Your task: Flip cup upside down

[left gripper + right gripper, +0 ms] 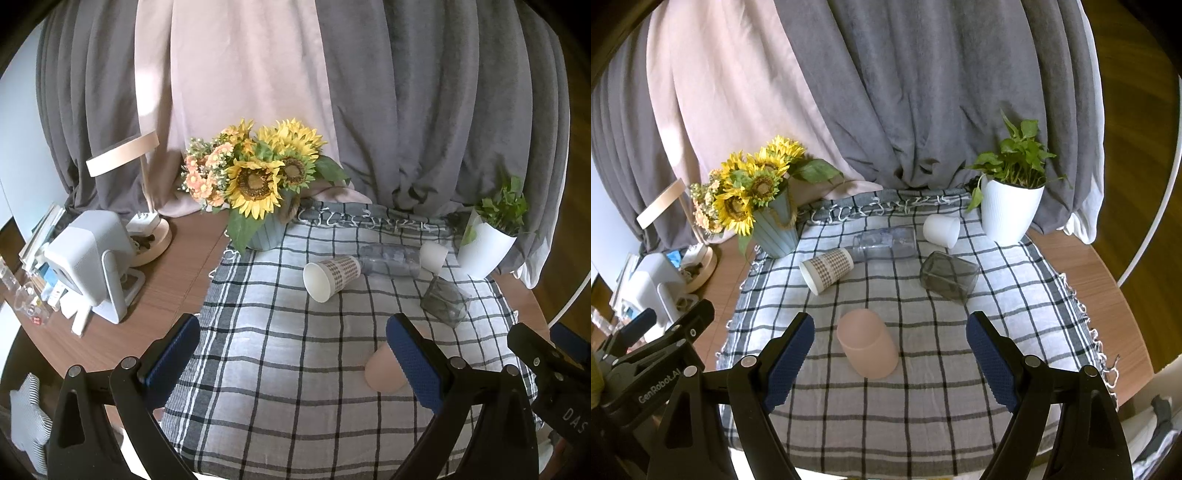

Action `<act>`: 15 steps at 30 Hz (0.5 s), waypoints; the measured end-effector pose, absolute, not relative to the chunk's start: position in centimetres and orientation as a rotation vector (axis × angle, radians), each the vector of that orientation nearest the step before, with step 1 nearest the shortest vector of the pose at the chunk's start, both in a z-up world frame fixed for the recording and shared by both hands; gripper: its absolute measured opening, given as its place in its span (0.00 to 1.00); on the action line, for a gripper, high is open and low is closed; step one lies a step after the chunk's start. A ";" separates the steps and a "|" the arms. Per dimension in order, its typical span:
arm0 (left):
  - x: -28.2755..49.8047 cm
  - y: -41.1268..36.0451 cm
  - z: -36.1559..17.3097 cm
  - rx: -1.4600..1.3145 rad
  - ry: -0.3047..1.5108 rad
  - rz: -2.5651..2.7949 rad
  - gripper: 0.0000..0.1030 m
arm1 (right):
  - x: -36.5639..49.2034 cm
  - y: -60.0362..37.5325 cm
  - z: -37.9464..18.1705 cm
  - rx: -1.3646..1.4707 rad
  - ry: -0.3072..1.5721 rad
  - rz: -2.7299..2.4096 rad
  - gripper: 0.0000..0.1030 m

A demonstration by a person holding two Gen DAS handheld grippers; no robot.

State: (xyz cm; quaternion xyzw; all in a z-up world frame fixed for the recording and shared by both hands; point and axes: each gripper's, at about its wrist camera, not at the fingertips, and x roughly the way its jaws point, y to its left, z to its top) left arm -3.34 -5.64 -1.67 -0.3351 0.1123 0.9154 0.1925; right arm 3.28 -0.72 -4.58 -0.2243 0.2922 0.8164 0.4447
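Observation:
A pink cup (pixel 867 344) stands upside down on the checked cloth (pixel 923 406), between and just beyond my right gripper's open fingers (pixel 890 354); it also shows in the left wrist view (pixel 382 371), partly behind the right finger. A patterned paper cup (pixel 330 272) (pixel 826 270), a clear glass (pixel 884 242), a white cup (pixel 942 229) and a smoky grey glass (pixel 948 276) all lie on their sides farther back. My left gripper (pixel 291 358) is open and empty over the cloth's left part.
A sunflower vase (pixel 264 230) stands at the cloth's back left, a white potted plant (pixel 1010 210) at the back right. A lamp base (pixel 153 242), a white device (pixel 92 258) and books sit on the wooden table at left. Curtains hang behind.

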 end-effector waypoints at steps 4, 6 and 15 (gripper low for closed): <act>-3.4 -5.7 -1.7 -0.943 0.315 2.569 1.00 | 3.3 -0.7 -4.6 -0.554 0.726 2.024 0.82; -3.4 -5.7 -1.7 -0.943 0.316 2.568 1.00 | 3.3 -0.7 -4.6 -0.557 0.726 2.023 0.82; -3.7 -5.9 -2.0 -0.952 0.315 2.567 1.00 | 3.3 -0.7 -4.6 -0.557 0.725 2.024 0.82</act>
